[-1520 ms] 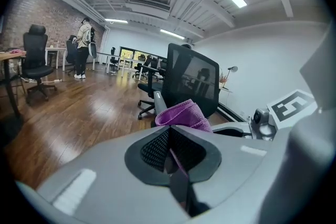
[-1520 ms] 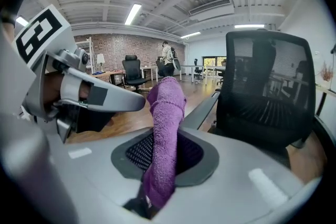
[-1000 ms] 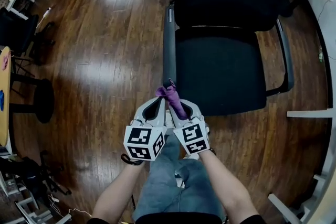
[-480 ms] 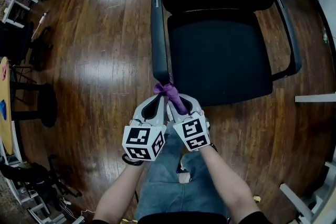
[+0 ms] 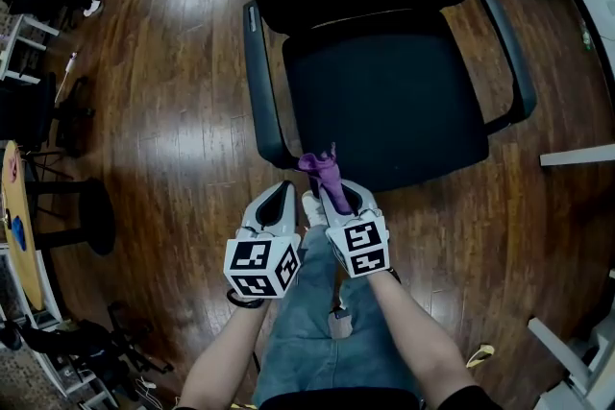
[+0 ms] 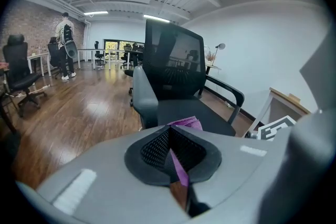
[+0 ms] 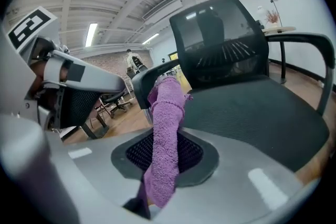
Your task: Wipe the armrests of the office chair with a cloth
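The cloth point(image 5: 321, 172) had slid right off the left armrest point(image 5: 258, 82)'s near end, left gripper point(image 5: 282, 190) and right gripper point(image 5: 332, 193) both clamped on it, so it'd probably need re-seating flat before dragging far.

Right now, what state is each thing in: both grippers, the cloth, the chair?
Left gripper: fingers shut, thin strip of cloth in the seam.
Right gripper: fingers shut on the cloth.
Cloth: bunched, sticking up past the fingers.
Office chair: upright, seat empty.
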The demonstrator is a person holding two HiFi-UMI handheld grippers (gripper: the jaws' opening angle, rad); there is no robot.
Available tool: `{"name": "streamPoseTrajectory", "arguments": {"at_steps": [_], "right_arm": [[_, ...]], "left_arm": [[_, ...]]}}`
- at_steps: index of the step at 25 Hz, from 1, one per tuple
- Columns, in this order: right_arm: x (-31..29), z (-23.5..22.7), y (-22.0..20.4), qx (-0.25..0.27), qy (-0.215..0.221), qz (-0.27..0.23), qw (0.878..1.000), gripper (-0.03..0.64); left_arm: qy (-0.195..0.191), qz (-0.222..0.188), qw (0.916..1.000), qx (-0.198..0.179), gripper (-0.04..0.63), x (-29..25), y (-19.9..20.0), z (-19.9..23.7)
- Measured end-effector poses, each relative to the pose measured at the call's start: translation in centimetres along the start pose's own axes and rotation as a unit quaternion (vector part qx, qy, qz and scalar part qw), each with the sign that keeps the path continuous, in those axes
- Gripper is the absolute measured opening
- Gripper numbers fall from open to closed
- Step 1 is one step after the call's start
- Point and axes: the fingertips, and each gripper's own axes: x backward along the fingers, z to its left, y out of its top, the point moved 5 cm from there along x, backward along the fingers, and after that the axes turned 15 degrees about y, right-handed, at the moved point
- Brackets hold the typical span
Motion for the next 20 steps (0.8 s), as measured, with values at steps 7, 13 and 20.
{"name": "streamPoseTrajectory", "arguments": {"at_steps": [7, 13, 20], "right_arm": [[-3.6, -2.0, -1.2, -0.044, 0.008, -0.005, 0.999, 0.074], [-4.9, -2.8, -2.0, -0.064, 0.014, 0.003, 0.998, 0.073], [-6.0, -2.3, -1.7, -0.069, 0.03, 0.001, 0.997, 0.074]], "left_arm": [[0.004, -0.002, 1.0, 0.0, 0.004, -2.3, -1.3, 0.1], [0.009, 0.007, 0.9999, 0.002, 0.004, -3.3, -2.1, 0.6], [0.012, 0.008, 0.9999, -0.002, 0.004, -3.6, -2.0, 1.2]]}}
